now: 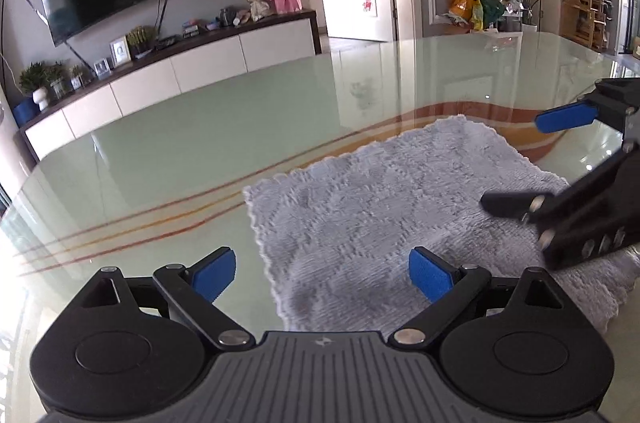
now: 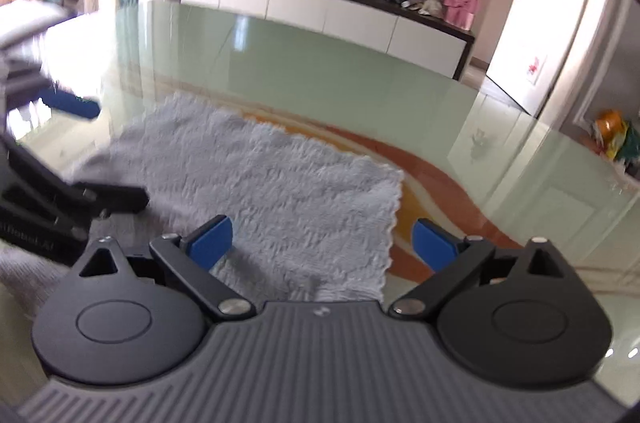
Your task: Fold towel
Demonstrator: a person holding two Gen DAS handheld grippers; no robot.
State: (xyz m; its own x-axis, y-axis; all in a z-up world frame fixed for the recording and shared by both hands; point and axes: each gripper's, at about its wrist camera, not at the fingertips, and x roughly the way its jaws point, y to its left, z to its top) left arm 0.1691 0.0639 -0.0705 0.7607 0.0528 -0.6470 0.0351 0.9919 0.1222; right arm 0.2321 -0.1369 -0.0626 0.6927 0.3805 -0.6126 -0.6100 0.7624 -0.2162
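- Left wrist view: the left gripper [image 1: 322, 277] fills the bottom of the frame, its blue-padded fingers [image 1: 214, 279] spread wide and holding nothing.
- The grey towel [image 1: 384, 207] lies flat on the glass table [image 1: 240, 119], running from lower centre toward the right; its near left edge passes between the two fingers, so the right pad sits over the cloth and the left pad over bare glass.
- At the right edge the right gripper [image 1: 532, 163] reaches in over the towel, fingers apart, one above the far corner, one low over the pile.
- Right wrist view: the right gripper [image 2: 322, 243] has its fingers [image 2: 210, 243] wide apart and empty.
- The towel [image 2: 260, 175] spreads from centre to the left; its right edge runs between the pads.
- The left gripper [image 2: 108, 155] shows blurred at the left edge, apparently spread open.
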